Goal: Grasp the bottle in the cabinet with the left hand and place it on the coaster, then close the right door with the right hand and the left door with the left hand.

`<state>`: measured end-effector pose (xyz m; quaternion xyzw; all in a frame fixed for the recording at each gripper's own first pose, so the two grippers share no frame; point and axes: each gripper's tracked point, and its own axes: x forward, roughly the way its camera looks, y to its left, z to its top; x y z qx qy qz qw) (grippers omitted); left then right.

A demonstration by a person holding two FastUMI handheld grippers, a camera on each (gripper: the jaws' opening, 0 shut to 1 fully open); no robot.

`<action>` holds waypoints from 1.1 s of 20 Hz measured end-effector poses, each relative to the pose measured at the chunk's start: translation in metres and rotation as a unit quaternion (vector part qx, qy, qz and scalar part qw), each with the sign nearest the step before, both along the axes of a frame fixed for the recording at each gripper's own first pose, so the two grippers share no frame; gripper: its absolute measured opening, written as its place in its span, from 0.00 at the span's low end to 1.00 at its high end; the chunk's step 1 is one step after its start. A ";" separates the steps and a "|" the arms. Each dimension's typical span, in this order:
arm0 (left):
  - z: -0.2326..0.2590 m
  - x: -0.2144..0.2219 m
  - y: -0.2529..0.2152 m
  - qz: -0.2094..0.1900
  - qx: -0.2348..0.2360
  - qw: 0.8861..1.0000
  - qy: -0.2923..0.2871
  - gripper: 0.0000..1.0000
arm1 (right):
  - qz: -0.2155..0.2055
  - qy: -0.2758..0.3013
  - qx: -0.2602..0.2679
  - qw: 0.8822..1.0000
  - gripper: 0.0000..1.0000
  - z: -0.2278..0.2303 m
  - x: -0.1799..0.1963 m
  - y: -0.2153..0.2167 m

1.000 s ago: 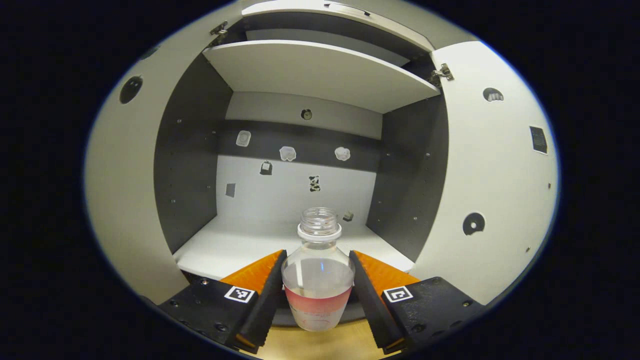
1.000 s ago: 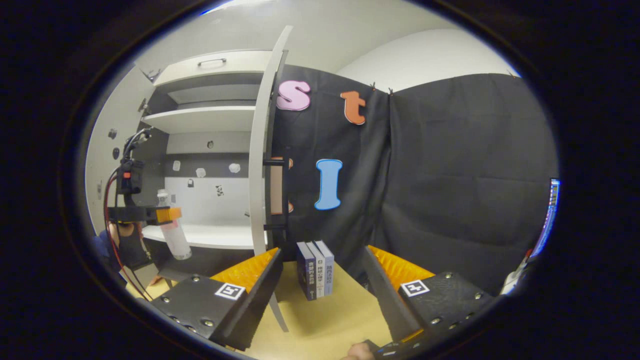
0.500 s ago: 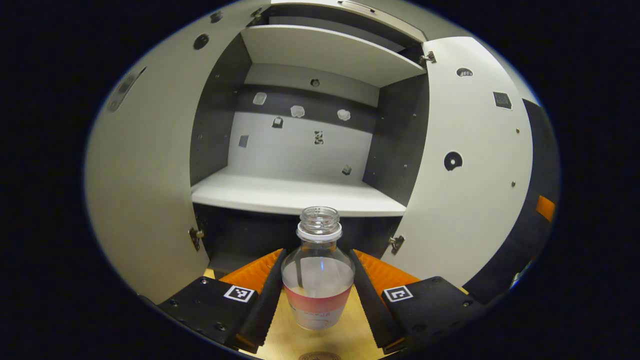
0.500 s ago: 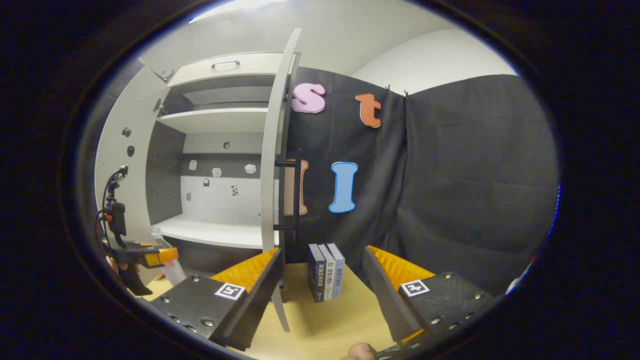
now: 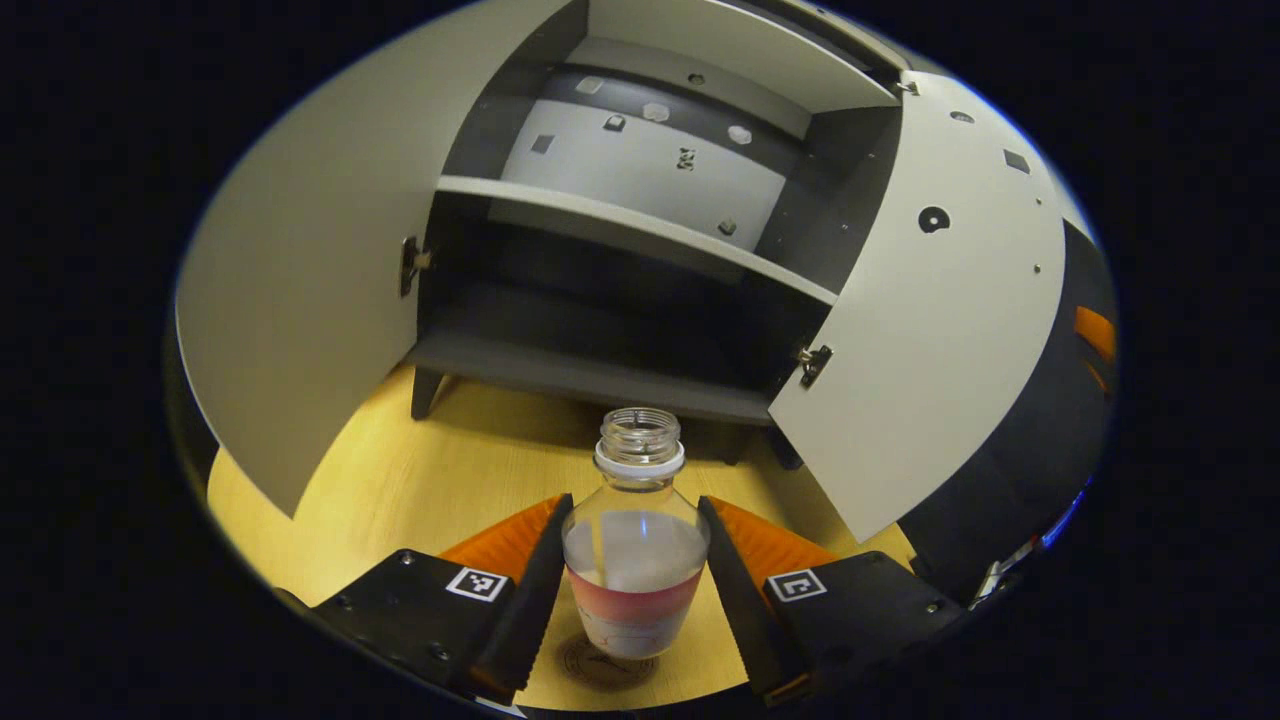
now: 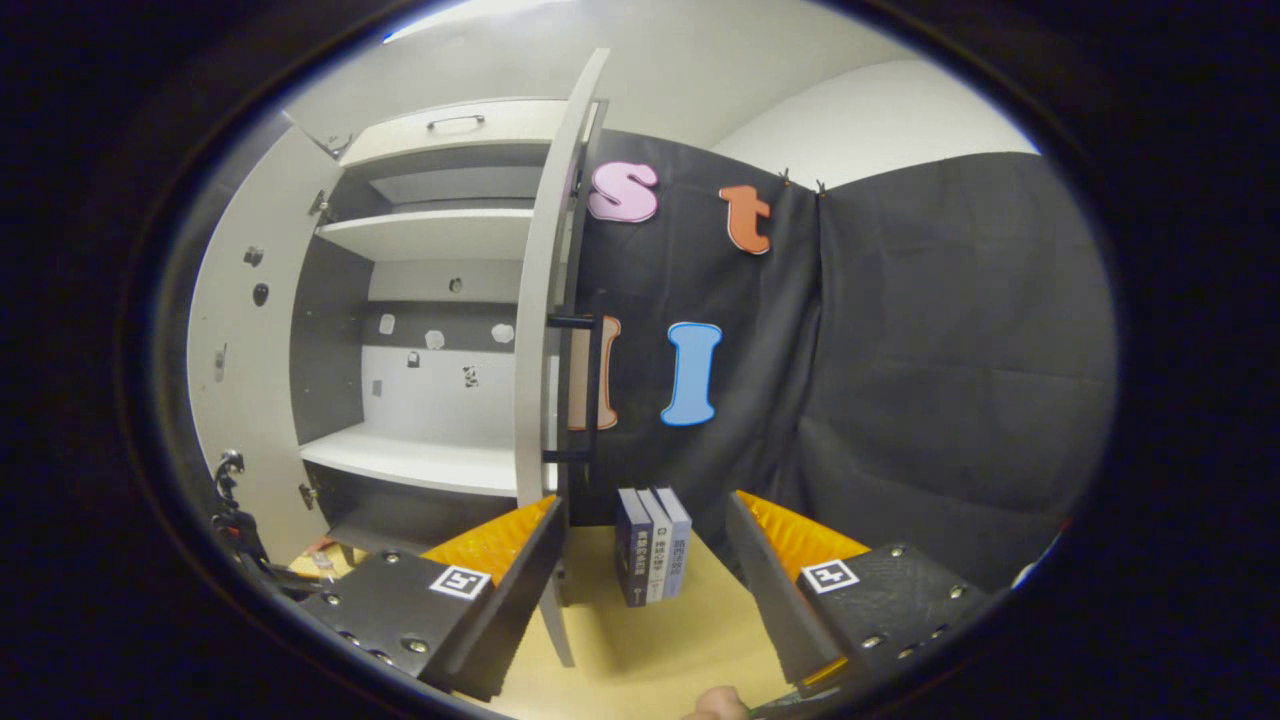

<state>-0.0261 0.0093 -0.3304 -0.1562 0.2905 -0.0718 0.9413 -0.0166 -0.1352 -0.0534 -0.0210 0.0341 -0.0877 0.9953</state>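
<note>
In the left gripper view, the left gripper (image 5: 636, 570) grips the bottle (image 5: 636, 560), with one finger pressed against each side of its body. The bottle is upright and uncapped, clear, with a pale liquid inside and a red band around its lower part. Its base sits over the coaster (image 5: 603, 665), a dark round disc on the wooden table (image 5: 400, 490); whether the base touches the coaster cannot be told. Behind the bottle stands the cabinet (image 5: 600, 330) on short legs, both doors swung wide: the left door (image 5: 300, 290) to the bottle's left, the right door (image 5: 920, 330) to its right. Inside the cabinet, a pale shelf (image 5: 630, 225) runs across above a dark lower compartment, and small stickers dot the pale back wall. In the right gripper view, the right gripper (image 6: 640, 580) is spread wide with nothing between its fingers, above the table (image 6: 650, 650). The cabinet (image 6: 420, 330) lies ahead and to the left, its right door (image 6: 545, 330) seen edge-on, with a dark handle on its far side. Just right of that door's foot, three books (image 6: 655, 545) stand upright on the table, between the gripper's fingers as seen from here. Low beside the cabinet's left door (image 6: 240, 360), part of the left gripper (image 6: 240, 540) with its cables is visible at the view's edge.
</note>
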 end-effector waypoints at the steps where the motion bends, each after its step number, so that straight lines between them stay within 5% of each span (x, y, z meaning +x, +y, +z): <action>1: -0.009 -0.004 0.001 0.004 0.001 1.000 0.008 0.79 | -0.001 0.000 -0.002 1.000 0.94 0.000 0.000 -0.001; 10: -0.046 -0.020 -0.003 0.007 0.030 0.999 0.010 0.80 | -0.010 0.008 0.002 1.000 0.97 -0.008 -0.008 -0.009; 22: -0.056 -0.048 -0.028 -0.057 0.083 0.995 -0.010 0.81 | -0.023 0.020 0.018 0.999 0.98 -0.019 -0.013 -0.020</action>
